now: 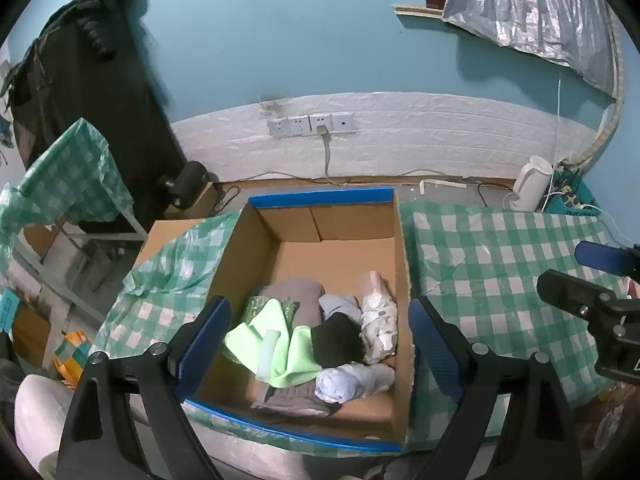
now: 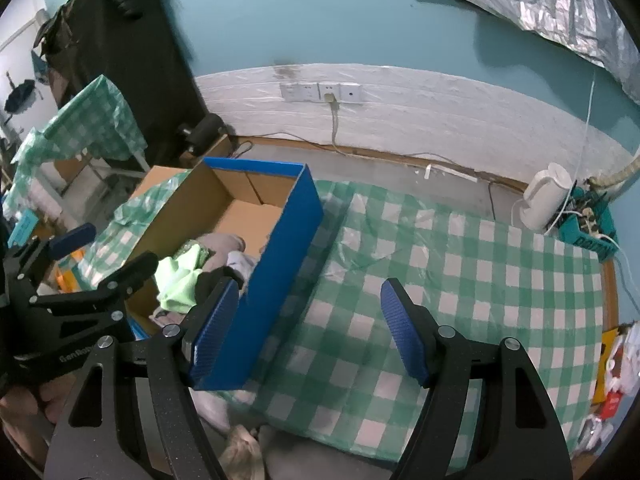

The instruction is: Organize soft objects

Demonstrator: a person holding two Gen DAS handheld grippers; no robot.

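A blue-sided cardboard box (image 1: 340,236) stands open on the green checked tablecloth (image 1: 500,264). Its near half holds soft things: a light green cloth (image 1: 292,352), a grey garment (image 1: 300,292), a black piece (image 1: 336,340), a pale blue roll (image 1: 344,384) and a white crumpled bundle (image 1: 378,316). My left gripper (image 1: 320,344) is open and empty above the box's near end. My right gripper (image 2: 308,332) is open and empty over the cloth just right of the box (image 2: 280,248), its left finger next to the blue wall. The left gripper (image 2: 80,256) shows at the left of the right wrist view.
A white kettle (image 1: 530,182) and a teal crate with a power strip (image 2: 588,224) stand at the table's far right. A wall with sockets (image 1: 312,125) is behind. A second checked table (image 1: 68,176) and dark hanging clothes are on the left. Packets (image 2: 616,384) lie at the right edge.
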